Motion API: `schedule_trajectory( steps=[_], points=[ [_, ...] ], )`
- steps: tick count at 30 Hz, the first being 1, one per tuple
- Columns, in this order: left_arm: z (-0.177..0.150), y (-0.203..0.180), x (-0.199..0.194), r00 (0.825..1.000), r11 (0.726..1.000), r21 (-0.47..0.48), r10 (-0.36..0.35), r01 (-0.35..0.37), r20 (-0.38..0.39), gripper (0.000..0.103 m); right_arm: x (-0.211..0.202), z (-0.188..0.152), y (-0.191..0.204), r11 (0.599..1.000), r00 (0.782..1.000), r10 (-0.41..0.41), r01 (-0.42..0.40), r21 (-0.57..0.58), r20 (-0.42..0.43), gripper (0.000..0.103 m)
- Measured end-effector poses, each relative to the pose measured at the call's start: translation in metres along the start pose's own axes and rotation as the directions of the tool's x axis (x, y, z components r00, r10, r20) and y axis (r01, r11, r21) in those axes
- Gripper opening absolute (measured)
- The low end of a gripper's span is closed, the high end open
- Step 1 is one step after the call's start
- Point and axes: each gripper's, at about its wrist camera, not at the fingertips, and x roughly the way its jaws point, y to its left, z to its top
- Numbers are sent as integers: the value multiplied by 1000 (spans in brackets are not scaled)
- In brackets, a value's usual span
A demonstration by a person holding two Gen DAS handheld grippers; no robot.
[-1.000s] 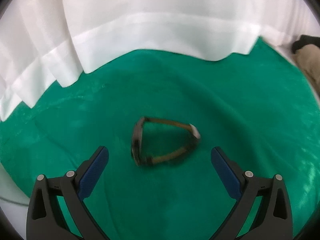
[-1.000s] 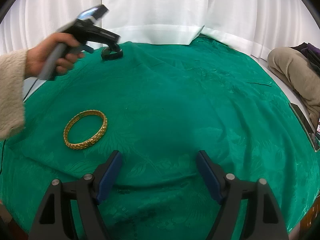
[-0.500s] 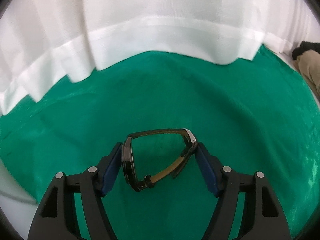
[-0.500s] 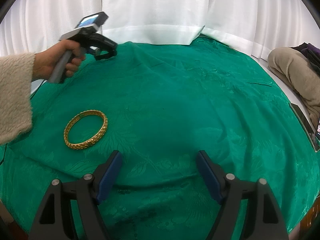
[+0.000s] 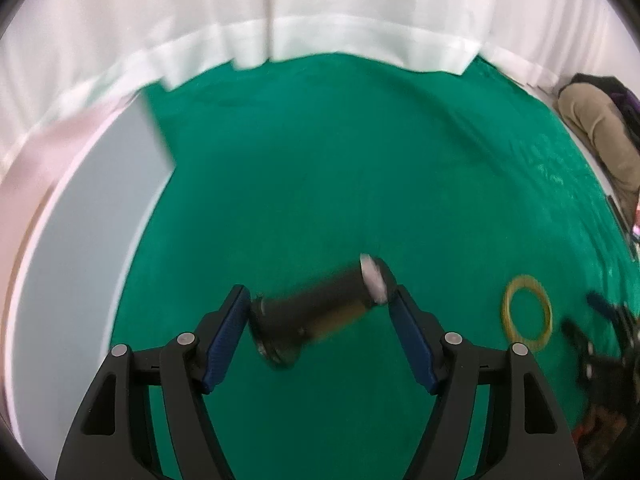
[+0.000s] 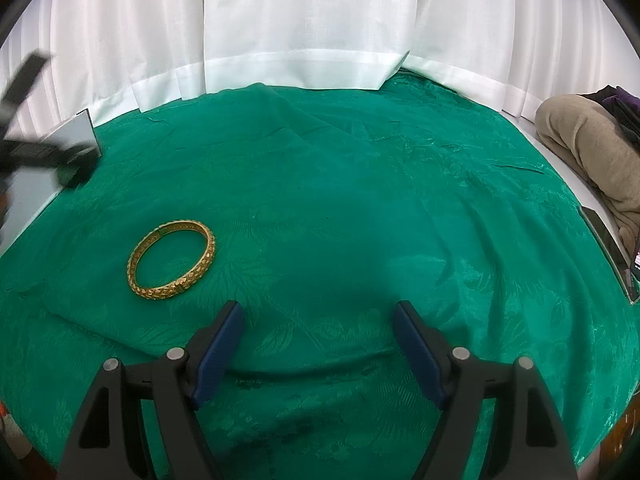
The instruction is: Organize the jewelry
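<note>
A green patterned cloth [image 6: 360,200] covers the table, and white curtains [image 6: 304,20] hang behind it at the far side. A grey board [image 5: 92,216] lies at the left edge of the cloth.

The left gripper [image 5: 318,320] has a wristwatch [image 5: 316,312] between its blue pads, and the jaws are closing on it. The watch looks blurry, but its dark band and pale face touch both pads, so it looks clamped and lifted off the cloth. In the right wrist view this gripper shows only as a dark blur at the far left, near the grey board.

The right gripper [image 6: 318,336] waits over the near part of the cloth. Its jaws are wide apart and nothing is between them.

A gold bangle [image 6: 171,265] lies flat on the cloth, just to the left of the right gripper and a bit farther away.

I think the step now is carrying the watch to a tidy spot. No jewelry box or tray shows, so I cannot tell where it goes. The next move needs a firm, gentle hold, so the watch does not slip. Then the watch should be set down softly. After that, the bangle probably gets picked up.
</note>
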Motion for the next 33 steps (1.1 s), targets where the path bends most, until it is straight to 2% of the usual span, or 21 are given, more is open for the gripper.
schedule_trajectory(
  steps=[1, 2, 3, 5, 8, 12, 14, 17, 23, 33],
  points=[
    [-15, 3, -4, 1000, 1000, -22, 4, -5, -6, 61, 0, 0, 0, 1000, 1000, 0, 0, 0, 0, 79],
    [-22, 4, -5, 1000, 1000, -26, 12, -12, -7, 45, 0, 0, 0, 1000, 1000, -1, 1, 1, 0, 79],
    [-31, 5, -6, 1000, 999, -28, 29, -29, -12, 43, 0, 1, 0, 1000, 1000, -2, 2, 0, 0, 79],
    [-43, 7, -4, 1000, 999, -41, 26, -27, -17, 46, 0, 1, 0, 1000, 1000, -2, 2, 0, 0, 79],
    [-51, 10, -1, 999, 998, -67, -6, 4, -33, 75, 0, 2, -1, 1000, 1000, -1, 1, -1, -1, 79],
    [-68, 23, -19, 998, 994, -94, -60, 60, -1, 86, 0, 1, -1, 1000, 1000, 0, 0, -1, 0, 79],
    [-80, 34, -31, 996, 990, -113, -83, 84, 13, 88, 0, 1, -1, 1000, 1000, -1, 1, -1, 0, 79],
    [-91, 43, -42, 998, 991, -113, -66, 68, 24, 88, 1, 2, -1, 1000, 1000, -2, 2, -2, 1, 79],
    [-99, 45, -55, 998, 996, -77, 45, -41, 44, 90, 3, 4, -2, 1000, 1000, -5, 5, -2, 0, 79],
    [-103, 38, -61, 988, 991, -34, 130, -128, 79, 90, 3, 5, -3, 1000, 1000, -4, 4, -4, 0, 79]
  ],
)
